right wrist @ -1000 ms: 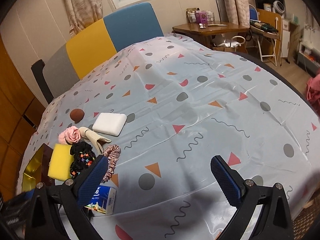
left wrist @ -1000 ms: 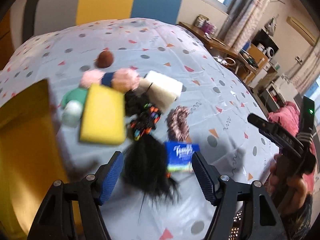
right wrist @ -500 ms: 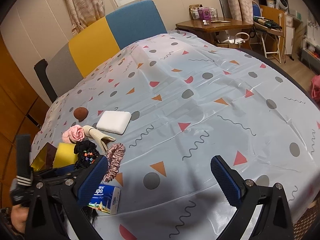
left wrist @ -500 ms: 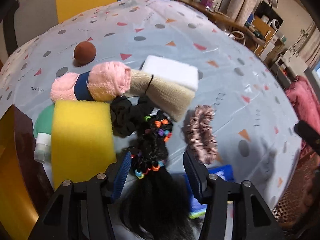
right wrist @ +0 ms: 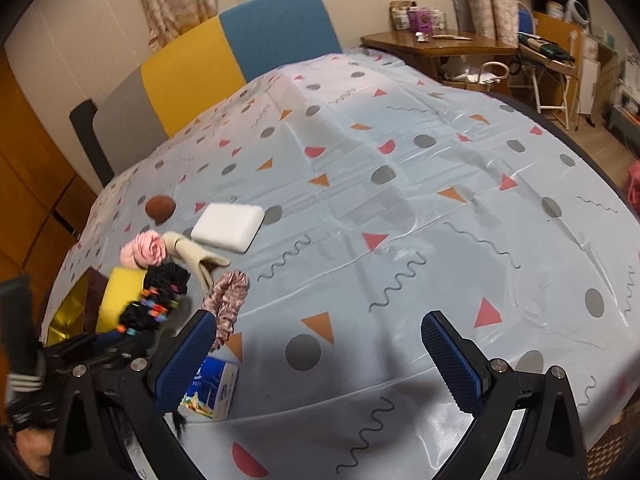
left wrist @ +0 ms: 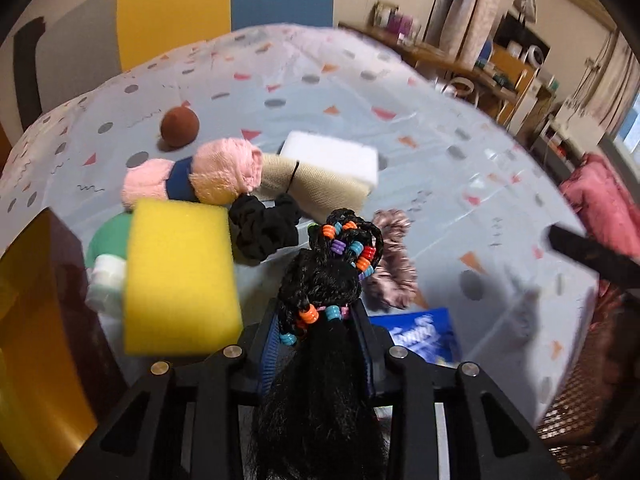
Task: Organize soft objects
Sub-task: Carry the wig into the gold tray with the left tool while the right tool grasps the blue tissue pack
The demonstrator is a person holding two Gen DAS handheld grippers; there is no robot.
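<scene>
The left gripper (left wrist: 318,340) has just been closing and now clamps the black beaded hairpiece (left wrist: 324,280) near the yellow sponge (left wrist: 180,276); the right gripper (right wrist: 320,360) hangs open above the tablecloth (right wrist: 400,200).

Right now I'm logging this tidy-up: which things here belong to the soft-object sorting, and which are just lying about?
Job:
black beaded hairpiece, clamped in the left tool
yellow sponge
white sponge
pink scrunchie
black scrunchie
pink towel roll

Lying about:
tissue pack
desk
right tool, open and empty
</scene>
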